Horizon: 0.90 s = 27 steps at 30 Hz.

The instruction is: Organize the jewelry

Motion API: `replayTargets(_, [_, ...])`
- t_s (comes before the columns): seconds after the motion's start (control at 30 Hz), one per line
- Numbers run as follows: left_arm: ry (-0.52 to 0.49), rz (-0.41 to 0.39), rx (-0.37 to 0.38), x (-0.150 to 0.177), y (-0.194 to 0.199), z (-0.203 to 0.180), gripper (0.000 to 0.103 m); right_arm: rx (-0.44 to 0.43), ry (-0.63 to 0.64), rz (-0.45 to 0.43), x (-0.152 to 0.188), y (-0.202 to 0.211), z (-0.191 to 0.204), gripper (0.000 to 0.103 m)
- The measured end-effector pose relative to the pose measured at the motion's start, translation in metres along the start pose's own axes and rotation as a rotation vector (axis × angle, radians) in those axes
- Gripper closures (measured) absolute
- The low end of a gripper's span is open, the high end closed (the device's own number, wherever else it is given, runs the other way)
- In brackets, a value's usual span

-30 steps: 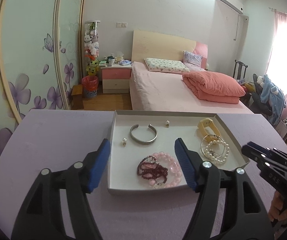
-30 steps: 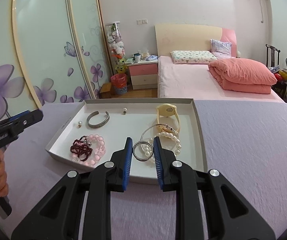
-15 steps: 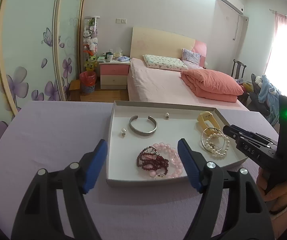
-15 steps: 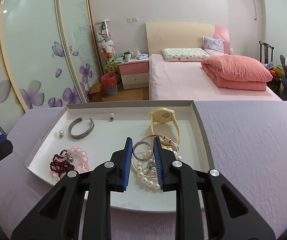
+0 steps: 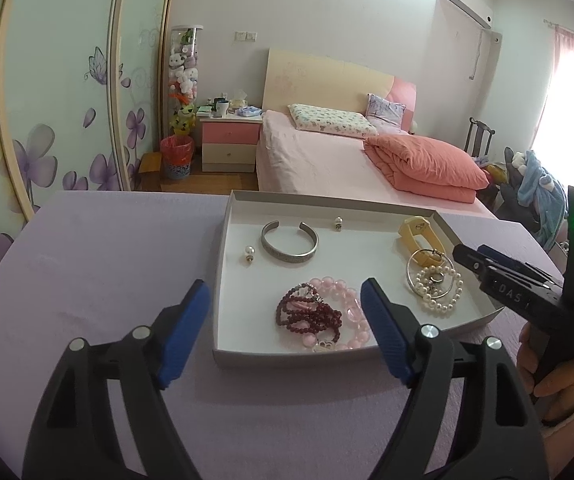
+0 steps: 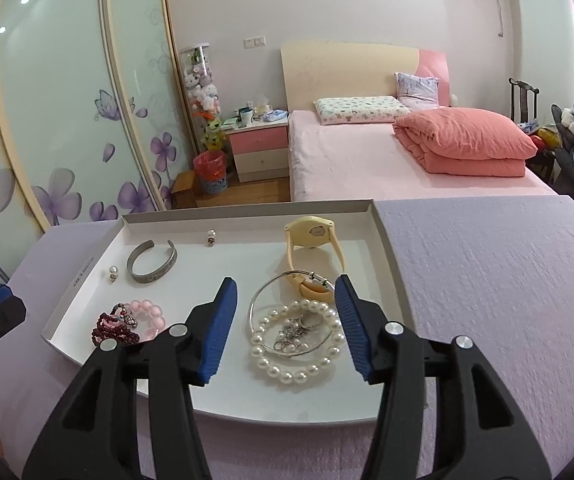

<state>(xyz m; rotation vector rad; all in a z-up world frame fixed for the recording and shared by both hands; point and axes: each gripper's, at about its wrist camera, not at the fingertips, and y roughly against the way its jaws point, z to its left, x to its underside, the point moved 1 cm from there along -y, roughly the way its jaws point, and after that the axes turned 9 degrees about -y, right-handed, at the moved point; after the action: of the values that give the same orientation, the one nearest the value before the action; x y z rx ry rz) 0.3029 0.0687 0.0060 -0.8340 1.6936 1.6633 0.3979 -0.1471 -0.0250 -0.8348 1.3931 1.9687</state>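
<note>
A white tray on the purple table holds the jewelry. My right gripper hovers over its right half with its jaws opening and nothing pressed between them. Below it a small silver ring and a chain lie inside a pearl bracelet, beside a thin silver bangle and a yellow watch. My left gripper stands at the tray's near left corner, its jaws opening and holding nothing, above a dark red bead bracelet and a pink one. A silver cuff lies further back.
Two pearl earrings lie loose near the cuff. A hand holds the right gripper at the table's right side. Behind the table are a pink bed, a nightstand and sliding wardrobe doors.
The right gripper's jaws have spread apart and let go of the silver ring, which now lies inside the pearl bracelet. The left jaws have widened a little.
</note>
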Motion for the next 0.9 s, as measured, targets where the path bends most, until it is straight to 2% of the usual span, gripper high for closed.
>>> replayTargets(0.13, [0.011, 0.002, -0.001, 0.002, 0.002, 0.001, 0.021, 0.001, -0.013, 0.007, 0.0, 0.001, -0.002, 0.04])
replayTargets(0.3, [0.033, 0.008, 0.002, 0.007, 0.006, 0.002, 0.013, -0.013, -0.044, -0.005, 0.001, 0.012, -0.004, 0.012])
replayTargets(0.37, [0.049, 0.012, 0.006, 0.009, 0.008, 0.005, 0.009, -0.02, -0.059, -0.02, 0.001, 0.018, -0.003, 0.009])
replayTargets(0.5, [0.087, 0.01, 0.031, 0.01, 0.014, 0.008, 0.008, -0.035, -0.092, -0.075, -0.003, 0.035, -0.003, 0.007])
replayTargets(0.6, [0.096, -0.019, 0.041, 0.013, 0.027, 0.007, 0.008, -0.046, -0.129, -0.097, -0.002, 0.051, -0.004, 0.006])
replayTargets(0.7, [0.108, -0.057, 0.043, 0.017, 0.043, 0.007, 0.008, -0.047, -0.163, -0.084, 0.006, 0.066, -0.005, 0.006])
replayTargets(0.9, [0.131, -0.102, 0.003, 0.033, 0.072, 0.007, 0.008, 0.011, -0.091, -0.101, 0.029, 0.095, 0.009, 0.006])
